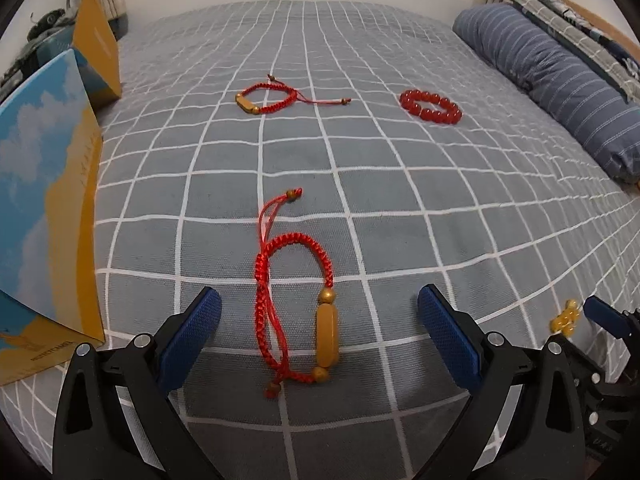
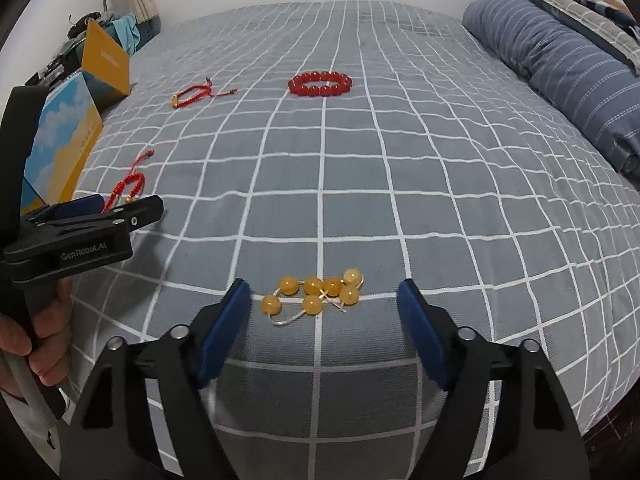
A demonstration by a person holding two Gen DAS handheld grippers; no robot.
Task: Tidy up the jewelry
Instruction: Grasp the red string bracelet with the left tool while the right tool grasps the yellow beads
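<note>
Two grippers hover spread over the grey checked bed [image 1: 400, 184]: the left gripper [image 1: 320, 320] straddles a red braided cord bracelet with an amber bar bead [image 1: 298, 304], the right gripper [image 2: 324, 304] flanks, untouched, a yellow-beaded bracelet [image 2: 316, 292].

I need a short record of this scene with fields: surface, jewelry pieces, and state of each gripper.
surface: grey checked bedsheet
near left gripper: red braided bracelet with a gold tube bead, lying flat
near right gripper: yellow bead string, loosely bunched
far: second red braided bracelet; red bead bracelet
left gripper: open, holds nothing
right gripper: open, astride the yellow beads, not touching
</note>
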